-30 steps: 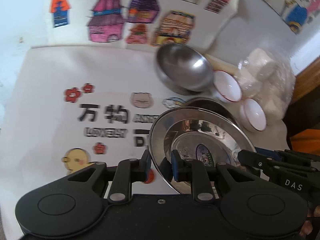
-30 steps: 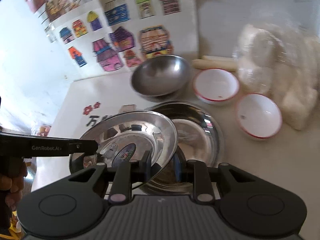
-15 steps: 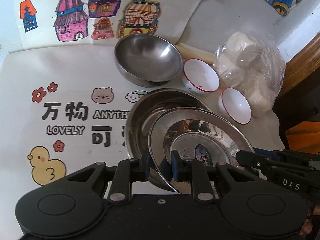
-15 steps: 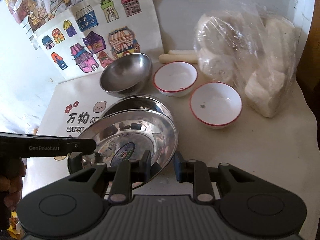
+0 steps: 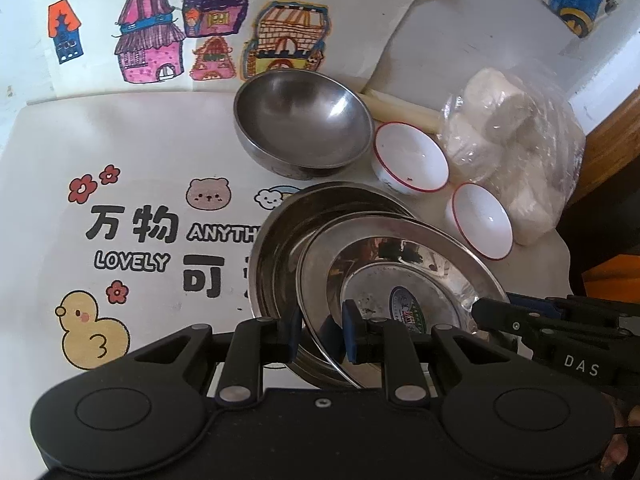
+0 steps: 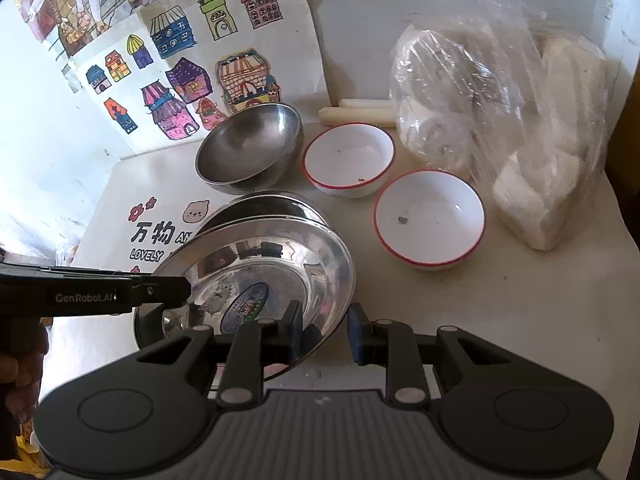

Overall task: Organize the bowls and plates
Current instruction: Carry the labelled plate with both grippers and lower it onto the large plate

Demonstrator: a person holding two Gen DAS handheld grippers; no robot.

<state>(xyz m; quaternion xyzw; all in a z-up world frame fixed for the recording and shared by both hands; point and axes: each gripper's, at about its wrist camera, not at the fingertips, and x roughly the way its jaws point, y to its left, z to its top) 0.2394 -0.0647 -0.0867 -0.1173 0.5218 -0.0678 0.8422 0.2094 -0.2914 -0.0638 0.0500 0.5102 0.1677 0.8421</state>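
Observation:
A shiny steel plate (image 5: 400, 276) with a sticker in its middle lies tilted over a deeper steel dish (image 5: 288, 248). It also shows in the right wrist view (image 6: 272, 276), over the dish (image 6: 272, 206). My left gripper (image 5: 320, 334) has its jaws apart around the plate's near rim. My right gripper (image 6: 324, 332) is open around the plate's right rim. A steel bowl (image 5: 302, 120) and two white red-rimmed bowls (image 5: 412, 158) (image 5: 482, 220) stand behind.
A clear bag of white blocks (image 6: 516, 120) sits at the right near the table's right edge. Two pale sticks (image 6: 356, 114) lie behind the bowls. A printed mat (image 5: 132, 208) covers the table's left. Drawings of houses (image 5: 192, 32) lean at the back.
Both grippers have opened a little around the plate's rim and pulled back slightly. The plate has settled lower onto the deeper dish.

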